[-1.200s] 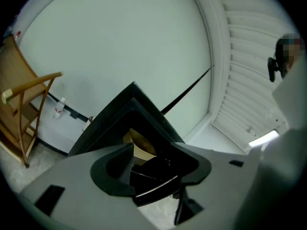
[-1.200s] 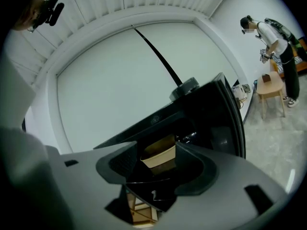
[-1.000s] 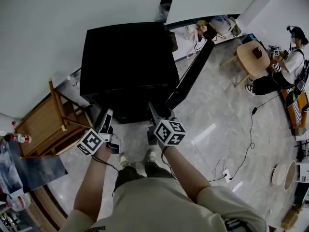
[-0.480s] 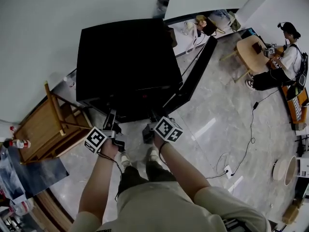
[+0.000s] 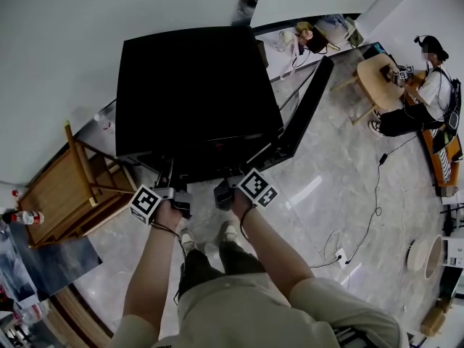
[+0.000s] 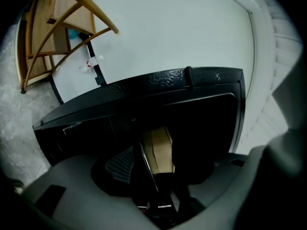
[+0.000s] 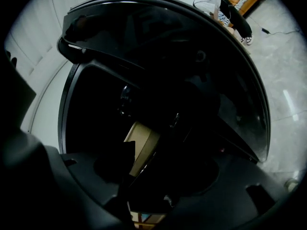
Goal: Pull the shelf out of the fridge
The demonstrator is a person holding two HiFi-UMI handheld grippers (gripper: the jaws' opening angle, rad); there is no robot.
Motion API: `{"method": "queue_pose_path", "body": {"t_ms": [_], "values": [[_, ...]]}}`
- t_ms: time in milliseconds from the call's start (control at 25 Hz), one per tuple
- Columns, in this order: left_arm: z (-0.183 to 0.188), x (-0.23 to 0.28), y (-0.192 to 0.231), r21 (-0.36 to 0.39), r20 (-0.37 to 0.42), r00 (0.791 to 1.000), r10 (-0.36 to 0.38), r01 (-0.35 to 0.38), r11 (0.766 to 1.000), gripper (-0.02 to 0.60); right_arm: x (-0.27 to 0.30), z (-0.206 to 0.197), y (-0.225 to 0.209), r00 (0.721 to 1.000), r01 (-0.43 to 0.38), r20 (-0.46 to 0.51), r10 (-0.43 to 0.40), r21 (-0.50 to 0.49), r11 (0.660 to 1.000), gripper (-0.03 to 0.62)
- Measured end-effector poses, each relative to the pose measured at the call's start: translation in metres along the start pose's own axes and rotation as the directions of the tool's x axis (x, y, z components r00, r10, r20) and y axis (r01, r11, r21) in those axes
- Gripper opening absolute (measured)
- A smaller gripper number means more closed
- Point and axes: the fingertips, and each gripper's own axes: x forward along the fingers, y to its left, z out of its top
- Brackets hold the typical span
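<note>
A black mini fridge [image 5: 196, 85] stands on the floor in front of me, its door [image 5: 301, 111] swung open to the right. Both grippers reach side by side into the dark front opening: the left gripper [image 5: 172, 193] [image 6: 158, 195] and the right gripper [image 5: 223, 191] [image 7: 148, 190]. The left gripper view shows a wire shelf [image 6: 120, 164] and a brown box [image 6: 160, 150] [image 7: 139, 145] inside. A thin shelf edge runs between each pair of jaws. The right jaws have just been opening and stand wide apart, not pressing on the edge. The left jaws look equally wide.
A wooden chair [image 5: 72, 187] stands close on the left of the fridge. A cable and power strip [image 5: 339, 256] lie on the tiled floor to the right. A person [image 5: 435, 85] sits at a round table [image 5: 380, 85] far right. White wall behind the fridge.
Both grippers have moved forward and lower, in under the fridge's top front edge, and both wrists have rolled. The fridge and its door have stayed in place.
</note>
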Motion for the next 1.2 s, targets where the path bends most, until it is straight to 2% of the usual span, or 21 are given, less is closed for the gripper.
{"method": "queue_pose_path", "body": {"t_ms": [240, 400, 520, 640, 800, 920, 1080, 1200], "values": [[0.007, 0.011, 0.009, -0.027, 0.001, 0.999, -0.036, 0.036, 0.999, 0.238, 0.021, -0.001, 0.008, 0.999, -0.037, 0.000, 0.037, -0.014, 0.999, 0.239], [0.015, 0.017, 0.016, -0.039, 0.017, 0.999, -0.051, 0.052, 0.998, 0.190, 0.032, 0.002, 0.008, 0.999, -0.048, 0.013, 0.048, 0.026, 0.999, 0.238], [0.019, 0.023, 0.018, -0.062, 0.053, 0.998, -0.034, 0.037, 0.997, 0.160, 0.037, 0.004, 0.008, 0.998, -0.053, 0.021, 0.053, 0.024, 0.998, 0.181], [0.024, 0.031, 0.014, -0.061, 0.068, 0.997, -0.042, 0.046, 0.997, 0.089, 0.041, 0.008, 0.004, 0.998, -0.046, 0.037, 0.045, 0.029, 0.999, 0.115], [0.029, 0.033, 0.012, -0.061, 0.062, 0.998, -0.032, 0.036, 0.998, 0.061, 0.044, 0.011, 0.001, 0.997, -0.064, 0.037, 0.061, 0.092, 0.994, 0.099], [0.029, 0.033, 0.016, -0.057, 0.053, 0.998, -0.030, 0.033, 0.998, 0.026, 0.043, 0.012, 0.002, 0.997, -0.077, 0.037, 0.073, 0.113, 0.991, 0.046], [0.029, 0.031, 0.016, -0.087, 0.069, 0.997, -0.038, 0.044, 0.995, 0.021, 0.042, 0.011, 0.003, 0.997, -0.079, 0.028, 0.076, 0.128, 0.989, 0.038], [0.027, 0.027, 0.016, -0.079, 0.065, 0.997, -0.045, 0.050, 0.996, 0.020, 0.037, 0.010, 0.003, 0.998, -0.068, 0.020, 0.066, 0.132, 0.989, 0.038]]}}
